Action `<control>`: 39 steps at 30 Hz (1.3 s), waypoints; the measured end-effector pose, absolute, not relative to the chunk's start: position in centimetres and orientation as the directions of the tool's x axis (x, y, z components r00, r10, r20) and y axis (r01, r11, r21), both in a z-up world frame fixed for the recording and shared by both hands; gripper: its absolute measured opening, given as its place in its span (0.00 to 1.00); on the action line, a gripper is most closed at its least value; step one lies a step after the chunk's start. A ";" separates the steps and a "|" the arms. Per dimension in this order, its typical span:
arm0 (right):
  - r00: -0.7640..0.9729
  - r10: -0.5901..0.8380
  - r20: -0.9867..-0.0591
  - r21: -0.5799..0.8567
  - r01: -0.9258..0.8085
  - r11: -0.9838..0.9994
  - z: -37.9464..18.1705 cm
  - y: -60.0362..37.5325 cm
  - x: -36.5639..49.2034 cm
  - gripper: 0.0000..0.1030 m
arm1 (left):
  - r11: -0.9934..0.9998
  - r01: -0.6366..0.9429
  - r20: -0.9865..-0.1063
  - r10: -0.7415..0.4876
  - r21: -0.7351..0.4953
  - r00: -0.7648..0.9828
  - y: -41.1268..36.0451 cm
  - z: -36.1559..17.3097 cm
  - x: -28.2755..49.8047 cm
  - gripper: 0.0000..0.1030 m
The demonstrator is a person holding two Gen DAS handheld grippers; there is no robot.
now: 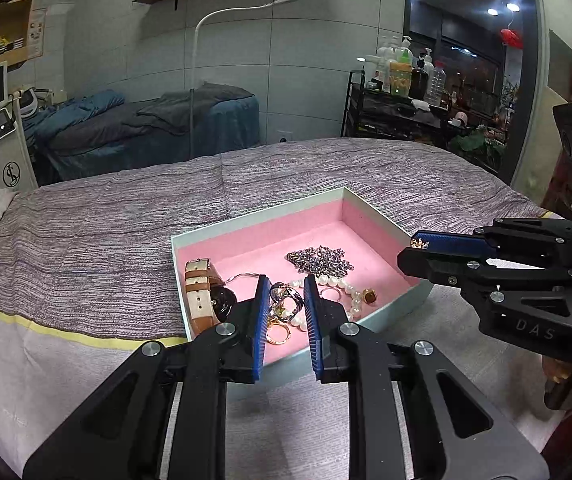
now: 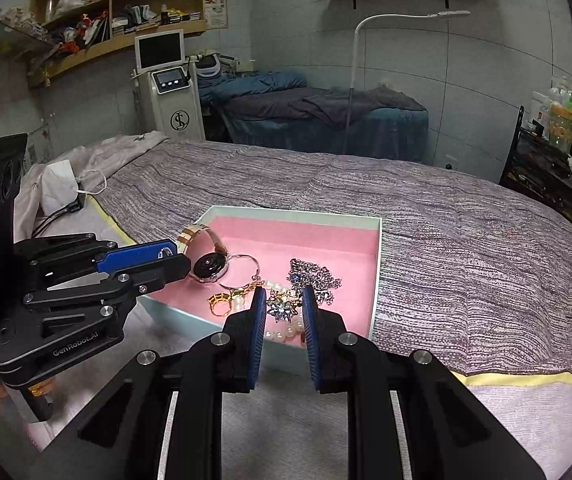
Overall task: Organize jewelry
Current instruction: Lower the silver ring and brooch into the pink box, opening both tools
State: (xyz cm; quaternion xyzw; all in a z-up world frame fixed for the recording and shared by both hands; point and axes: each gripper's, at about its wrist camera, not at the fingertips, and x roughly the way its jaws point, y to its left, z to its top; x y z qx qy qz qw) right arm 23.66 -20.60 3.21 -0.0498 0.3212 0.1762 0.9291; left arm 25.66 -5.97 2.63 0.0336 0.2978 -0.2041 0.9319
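A pale green box with pink lining [image 1: 257, 212] [image 2: 294, 213] lies on the bed. Inside are a brown-strap watch [image 1: 199, 292] [image 2: 207, 268], a silver chain pile [image 1: 320, 260] [image 2: 314, 276], a pearl strand [image 1: 342, 284] and gold rings [image 2: 219, 304]. My left gripper [image 1: 285, 280] [image 2: 173, 258] hangs over the box's near edge, shut on a small silver-blue piece [image 1: 286, 298]. My right gripper [image 2: 283, 289] [image 1: 410, 250] hovers over the box's right side, shut on a blue snowflake brooch [image 2: 281, 306].
A purple striped blanket [image 1: 125, 220] covers the bed. A white face mask and a dark cable [image 2: 59, 188] lie at its far left. Beyond stand a second bed, a white floor lamp [image 1: 193, 80] and a black cart with bottles [image 1: 398, 112].
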 end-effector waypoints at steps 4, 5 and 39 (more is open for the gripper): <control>0.729 0.274 -0.628 0.011 -0.344 0.939 2.8 -20.8 24.9 0.17 | 0.916 0.394 -0.589 -0.357 -0.070 0.725 -6.2 2.0 27.4 0.17; 0.727 0.271 -0.631 0.010 -0.342 0.940 2.7 -20.9 25.2 0.17 | 0.916 0.395 -0.594 -0.359 -0.075 0.720 -6.3 1.9 27.7 0.17; 0.808 0.150 -0.569 -0.082 -0.237 0.968 2.5 -21.5 26.7 0.53 | 0.927 0.376 -0.564 -0.314 -0.006 0.764 -7.2 1.2 28.9 0.68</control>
